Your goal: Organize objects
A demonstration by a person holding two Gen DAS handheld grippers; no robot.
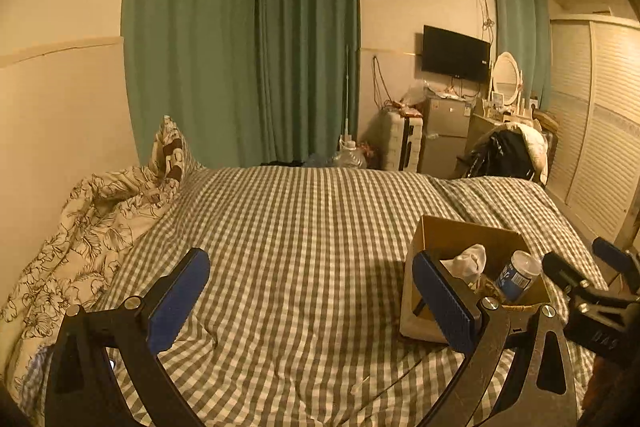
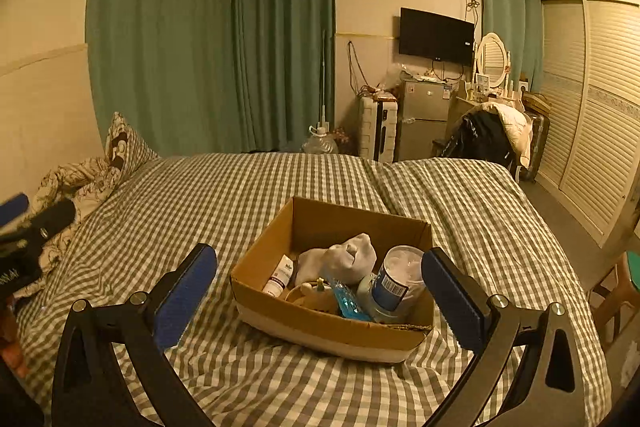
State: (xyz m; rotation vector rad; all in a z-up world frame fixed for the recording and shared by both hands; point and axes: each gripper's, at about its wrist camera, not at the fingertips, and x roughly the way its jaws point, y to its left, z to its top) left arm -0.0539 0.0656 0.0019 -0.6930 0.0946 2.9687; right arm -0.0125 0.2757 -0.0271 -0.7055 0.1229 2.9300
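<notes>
I hold both grippers, left [image 1: 316, 301] and right [image 2: 320, 293], spread wide and empty above the bed [image 2: 248, 187]. The box [image 2: 320, 331] sits ahead of the right one, holding a sock [image 2: 340, 261], bottle [image 2: 396, 283] and tube [image 2: 280, 275]. On soft bedding it could tip if I nudge its rim. The left finger [image 1: 446, 301] crowds its side.

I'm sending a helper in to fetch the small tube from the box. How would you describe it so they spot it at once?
On the checked bed stands an open cardboard box. The small white tube leans against the box's left inside wall, beside the bundled white cloth. It is the only slim item there with a dark red band at its lower end, unlike the fat blue-labelled bottle on the right.
</notes>
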